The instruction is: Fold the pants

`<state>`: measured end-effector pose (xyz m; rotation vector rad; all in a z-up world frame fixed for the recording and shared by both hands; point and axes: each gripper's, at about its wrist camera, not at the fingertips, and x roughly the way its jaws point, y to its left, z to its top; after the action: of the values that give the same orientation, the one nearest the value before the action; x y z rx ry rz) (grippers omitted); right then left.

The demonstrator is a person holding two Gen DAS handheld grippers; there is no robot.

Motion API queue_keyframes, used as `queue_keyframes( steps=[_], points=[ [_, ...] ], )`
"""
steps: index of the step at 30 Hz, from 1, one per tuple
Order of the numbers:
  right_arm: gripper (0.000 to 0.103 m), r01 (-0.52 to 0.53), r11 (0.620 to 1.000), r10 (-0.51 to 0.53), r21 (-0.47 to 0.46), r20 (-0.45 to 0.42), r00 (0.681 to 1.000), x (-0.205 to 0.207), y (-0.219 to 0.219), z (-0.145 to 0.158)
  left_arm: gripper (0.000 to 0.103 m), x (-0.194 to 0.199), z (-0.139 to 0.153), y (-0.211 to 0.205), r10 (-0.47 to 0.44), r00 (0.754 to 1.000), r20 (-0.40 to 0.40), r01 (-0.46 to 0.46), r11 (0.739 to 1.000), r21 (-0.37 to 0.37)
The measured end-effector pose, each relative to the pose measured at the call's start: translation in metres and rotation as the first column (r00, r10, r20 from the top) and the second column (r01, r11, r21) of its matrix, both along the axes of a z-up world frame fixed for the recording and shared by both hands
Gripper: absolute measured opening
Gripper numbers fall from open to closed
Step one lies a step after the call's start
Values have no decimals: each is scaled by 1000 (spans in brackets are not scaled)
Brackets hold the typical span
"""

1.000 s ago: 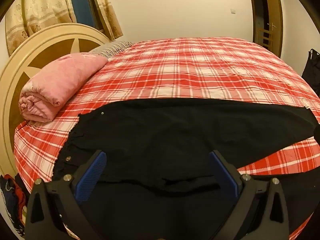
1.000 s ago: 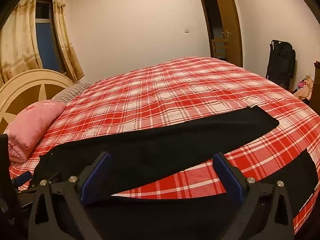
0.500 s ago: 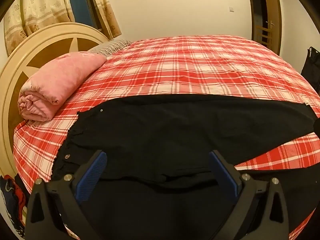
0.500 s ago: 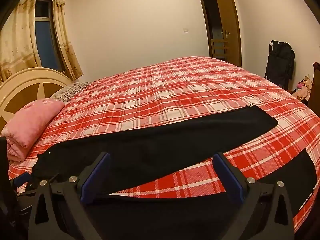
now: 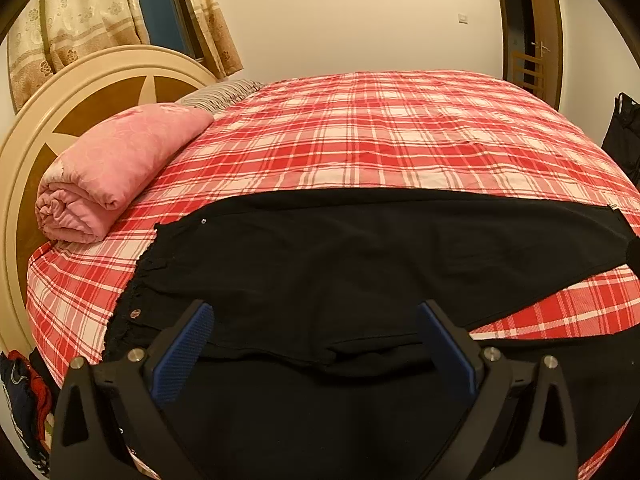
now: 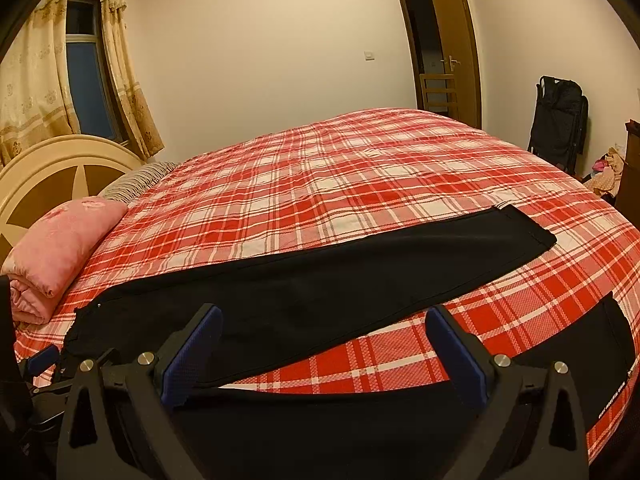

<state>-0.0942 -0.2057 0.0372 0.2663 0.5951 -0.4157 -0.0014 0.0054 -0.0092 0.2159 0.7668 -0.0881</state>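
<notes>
**newbie_ops:** How far along was the fold at that point? And could you read any labels?

**me:** Honestly, barely started, going by what I had on screen. The black pants (image 5: 360, 264) were spread flat on the red plaid bedspread (image 5: 380, 140), waistband toward the headboard (image 5: 80, 92), near the rolled pink blanket (image 5: 116, 168). The legs were splayed in a V: the far leg (image 6: 360, 272) ran out to its hem on my right, and the near leg (image 6: 612, 344) lay along the bed edge closest to me, with a wedge of plaid showing between them. So no fold made that I could see. My read was that leg-on-leg came first, then the lengthwise folds, so pretty much the whole job was left.

**newbie_ops:** Grippers holding anything?

**me:** Nope. The left gripper (image 5: 316, 340) hung over the crotch area with its blue pads spread wide, nothing between them. The right gripper (image 6: 322, 344) was the same, wide apart over the gap between the legs, not pinching cloth.

**newbie_ops:** And writing?

**me:** There was a thin strip of pale lettering (image 6: 614, 396) near the near leg's hem in the right wrist view, but it was too small and warped to read. No brand I could make out. Just a couple of metal rivets (image 5: 135, 313) by the waistband.
</notes>
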Motion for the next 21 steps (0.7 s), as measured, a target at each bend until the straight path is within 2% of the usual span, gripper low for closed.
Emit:
queue_keyframes(
  steps=[21],
  points=[
    [102,3,1000,-3,1,-2,1000,0,2,-1,103,0,0,2,3,1000,6,-3,1000,1]
  ],
)
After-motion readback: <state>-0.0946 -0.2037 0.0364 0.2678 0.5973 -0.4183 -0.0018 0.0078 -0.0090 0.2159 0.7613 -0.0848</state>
